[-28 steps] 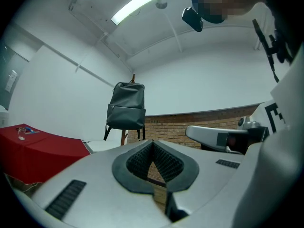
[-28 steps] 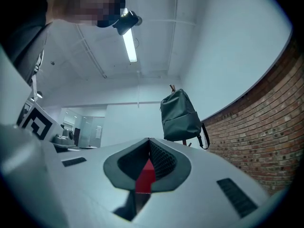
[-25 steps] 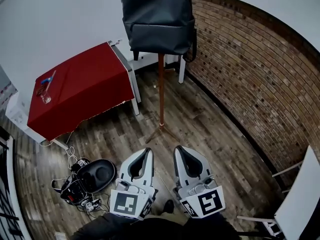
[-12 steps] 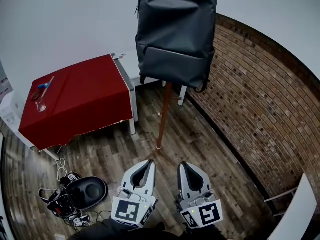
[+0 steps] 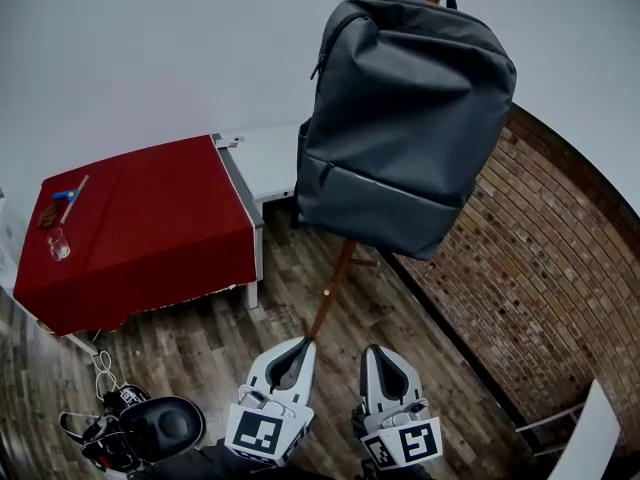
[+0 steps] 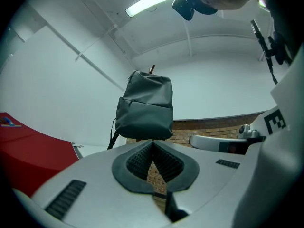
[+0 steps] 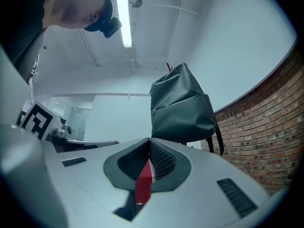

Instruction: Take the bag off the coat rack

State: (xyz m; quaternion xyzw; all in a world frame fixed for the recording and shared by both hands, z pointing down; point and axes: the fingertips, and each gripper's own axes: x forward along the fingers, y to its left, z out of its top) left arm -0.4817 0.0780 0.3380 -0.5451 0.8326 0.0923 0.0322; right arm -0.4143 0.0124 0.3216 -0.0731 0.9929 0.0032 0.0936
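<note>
Left gripper [image 5: 298, 348]: jaws clenched, nothing between them. Right gripper [image 5: 376, 353]: jaws clenched, nothing held. The two sit side by side, both pointing forward. The bag [image 5: 405, 138] hangs from the top of the coat rack [image 5: 330, 296], ahead of and above both grippers and apart from them. The rack's pole stands just ahead of the left gripper's tips. A table [image 5: 140, 223] with a red cloth lies ahead to the left, and a brick wall [image 5: 520, 278] ahead to the right.

Office-like room: white wall [image 5: 150, 48], brick wall [image 5: 540, 258], plank floor [image 5: 200, 348], red-draped table [image 5: 140, 228].
</note>
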